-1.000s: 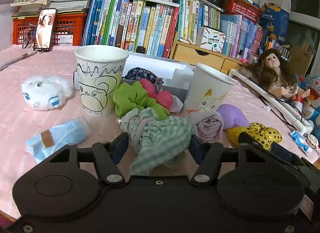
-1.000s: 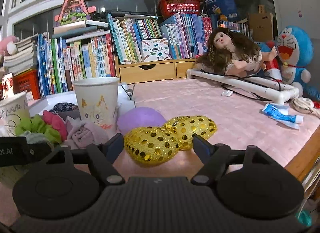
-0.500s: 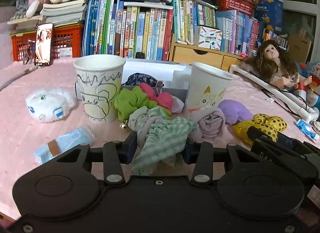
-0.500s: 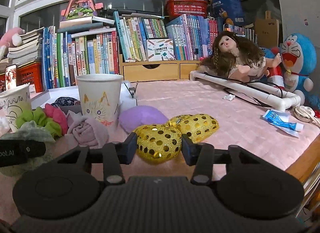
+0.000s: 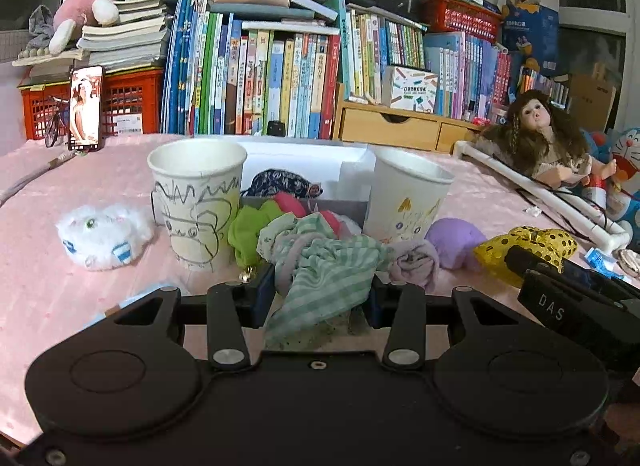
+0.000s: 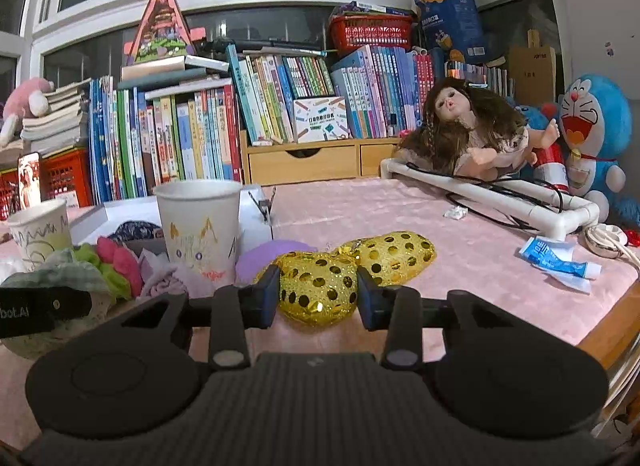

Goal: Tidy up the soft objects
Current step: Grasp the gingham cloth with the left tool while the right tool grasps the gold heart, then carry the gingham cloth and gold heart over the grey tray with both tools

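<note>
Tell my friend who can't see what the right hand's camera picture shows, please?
The right gripper has just been closing, and its blue pads now squeeze a shiny gold bow with dark dots on a pink tablecloth. Left of it stand a paper cup with a cat face and a heap of soft cloths; a doll and rows of books sit behind.

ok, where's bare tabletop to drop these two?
Free: pink cloth between gold bow, white pipe frame and blue tube; also between white plush and phone. Crowded: around both paper cups and the white box.
</note>
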The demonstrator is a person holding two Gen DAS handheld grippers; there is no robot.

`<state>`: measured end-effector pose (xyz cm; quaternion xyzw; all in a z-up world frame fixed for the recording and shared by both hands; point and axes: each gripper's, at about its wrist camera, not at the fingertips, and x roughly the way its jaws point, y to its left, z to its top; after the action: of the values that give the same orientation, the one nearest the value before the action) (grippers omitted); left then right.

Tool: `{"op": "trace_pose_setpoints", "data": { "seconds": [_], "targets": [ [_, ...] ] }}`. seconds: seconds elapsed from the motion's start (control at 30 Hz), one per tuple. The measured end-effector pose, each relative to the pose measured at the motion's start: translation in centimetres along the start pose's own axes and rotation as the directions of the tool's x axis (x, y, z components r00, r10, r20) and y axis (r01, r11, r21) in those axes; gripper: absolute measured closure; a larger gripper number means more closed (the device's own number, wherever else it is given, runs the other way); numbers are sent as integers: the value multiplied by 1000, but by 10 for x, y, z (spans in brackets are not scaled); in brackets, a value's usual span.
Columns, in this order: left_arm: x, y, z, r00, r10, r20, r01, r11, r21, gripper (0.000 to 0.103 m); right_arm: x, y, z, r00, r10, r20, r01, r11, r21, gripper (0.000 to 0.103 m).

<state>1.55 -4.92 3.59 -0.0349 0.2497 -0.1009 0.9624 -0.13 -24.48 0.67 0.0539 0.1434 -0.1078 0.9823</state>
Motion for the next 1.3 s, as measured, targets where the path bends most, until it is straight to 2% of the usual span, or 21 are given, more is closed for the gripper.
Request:
{"op": "trace_pose_setpoints", "data": {
  "seconds": [0.4, 0.5, 0.73, 0.97, 1.17, 1.3],
  "targets": [
    [-11, 8, 38, 999, -40, 31, 41, 999, -13, 62, 2, -14, 32, 998, 45, 42, -47, 998, 30, 60],
    [-12, 14, 56, 998, -42, 44, 42, 999, -16, 62, 14, -20, 49, 993, 120, 9, -120, 991, 61, 60],
    [-5, 35, 103, 998, -34, 46, 35, 999, -20, 62, 39, -28, 91, 984, 175, -15, -173, 980, 95, 60],
    [17, 52, 150, 1000, -9, 26, 9, 1000, -18, 62, 68, -18, 133, 953, 294, -78, -282, 950, 134, 60],
    [50, 65, 175, 999, 35, -39, -37, 998, -53, 62, 99, 10, 156, 917, 363, -166, -348, 930, 117, 60],
    [76, 75, 184, 995, 34, -95, -42, 996, -81, 62, 121, 27, 163, 874, 432, -223, -409, 901, 141, 60]
  ]
}}
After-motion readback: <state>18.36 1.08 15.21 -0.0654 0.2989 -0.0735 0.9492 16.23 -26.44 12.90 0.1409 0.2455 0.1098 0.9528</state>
